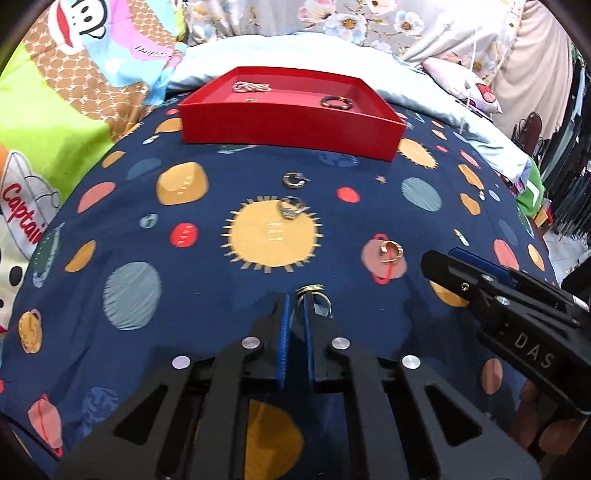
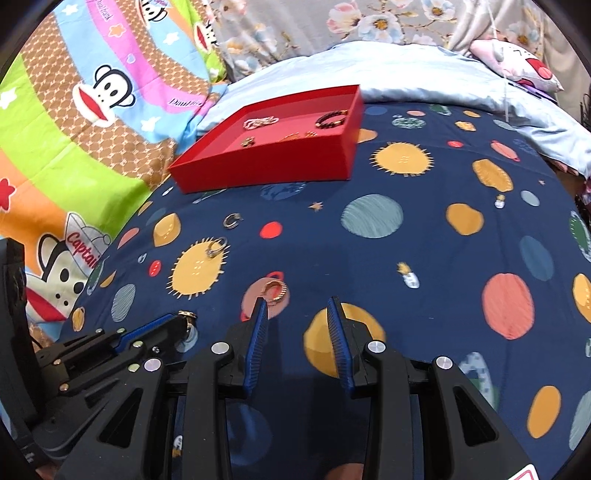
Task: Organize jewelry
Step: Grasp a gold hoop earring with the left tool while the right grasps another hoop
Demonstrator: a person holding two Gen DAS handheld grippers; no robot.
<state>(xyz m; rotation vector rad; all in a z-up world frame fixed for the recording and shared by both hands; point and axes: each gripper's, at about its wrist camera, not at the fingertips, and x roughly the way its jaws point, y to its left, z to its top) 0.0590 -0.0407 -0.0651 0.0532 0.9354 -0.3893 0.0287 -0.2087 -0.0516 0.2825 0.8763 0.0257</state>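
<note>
A red tray (image 1: 291, 125) (image 2: 266, 162) sits at the far side of the planet-print sheet and holds a pale chain (image 1: 251, 87), a dark bracelet (image 1: 335, 102) and small gold pieces (image 2: 299, 136). My left gripper (image 1: 295, 299) is shut on a gold ring (image 1: 312, 291), also visible in the right wrist view (image 2: 187, 317). My right gripper (image 2: 297, 308) is open; a rose-gold ring (image 2: 275, 290) (image 1: 389, 251) lies just ahead of its left finger. Two silver rings (image 1: 294, 180) (image 1: 291, 207) lie between the grippers and the tray.
Cartoon monkey bedding (image 2: 74, 110) is bunched at the left. A pale blue pillow (image 1: 424, 92) and floral fabric (image 2: 369, 22) lie behind the tray. The bed edge drops off at the right (image 1: 535, 192).
</note>
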